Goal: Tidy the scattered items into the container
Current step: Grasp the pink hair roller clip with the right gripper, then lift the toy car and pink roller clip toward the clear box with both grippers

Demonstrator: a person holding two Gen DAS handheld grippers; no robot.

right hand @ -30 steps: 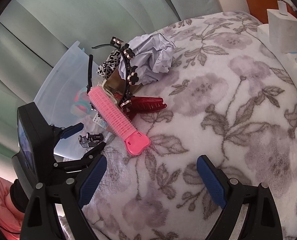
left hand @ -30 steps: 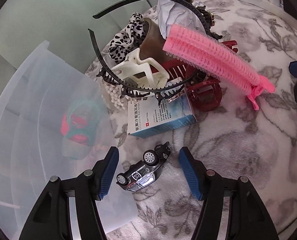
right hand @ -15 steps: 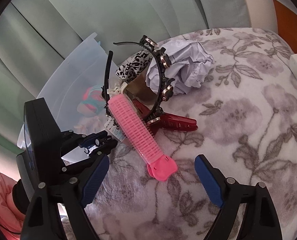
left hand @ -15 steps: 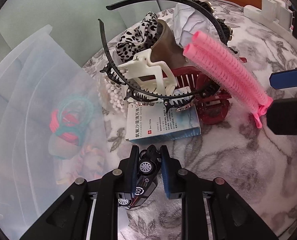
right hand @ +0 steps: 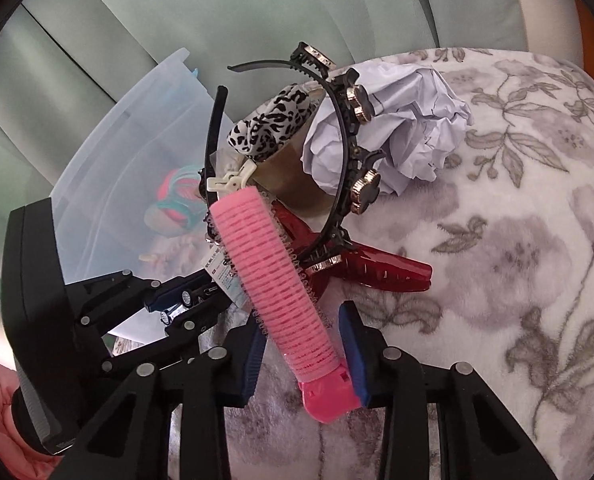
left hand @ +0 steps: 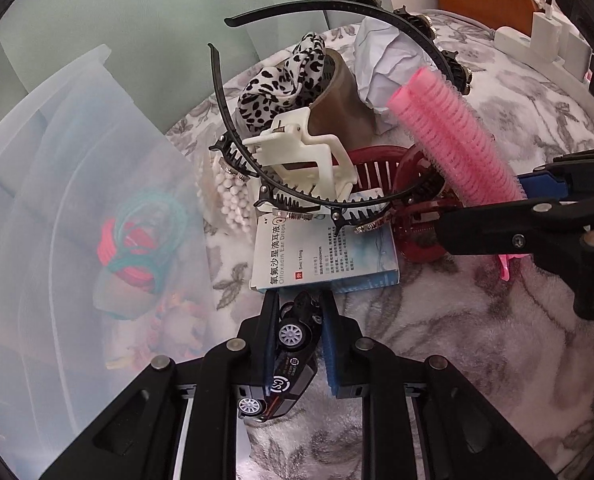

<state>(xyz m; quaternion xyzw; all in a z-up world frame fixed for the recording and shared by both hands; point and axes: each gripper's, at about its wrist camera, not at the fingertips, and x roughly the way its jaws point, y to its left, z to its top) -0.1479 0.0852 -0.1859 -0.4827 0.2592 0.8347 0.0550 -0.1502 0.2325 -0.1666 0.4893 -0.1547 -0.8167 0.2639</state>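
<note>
My left gripper (left hand: 299,312) is shut on a small black toy car (left hand: 293,344), which hangs nose-up between the blue pads just off the floral blanket. The translucent plastic container (left hand: 57,160) lies to its left with teal and red hair ties inside. A pink hair roller (right hand: 269,276) slants down off the pile, and its lower end sits between the pads of my right gripper (right hand: 301,316). Those jaws are closing and both pads touch the roller's sides. The right wrist view also shows the left gripper (right hand: 185,296) with the car beside the container (right hand: 137,112).
The pile holds a black toothed headband (left hand: 337,12), a leopard scrunchie (left hand: 281,76), a white claw clip (left hand: 305,160), a red claw clip (right hand: 377,272), an ear-drops box (left hand: 321,256), a brown tape roll (left hand: 337,100), crumpled paper (right hand: 409,132) and white beads (left hand: 233,200). White items (left hand: 549,36) stand far right.
My left gripper closed on the toy car and raised it slightly. My right gripper moved in over the pink roller's end and its jaws narrowed round it.
</note>
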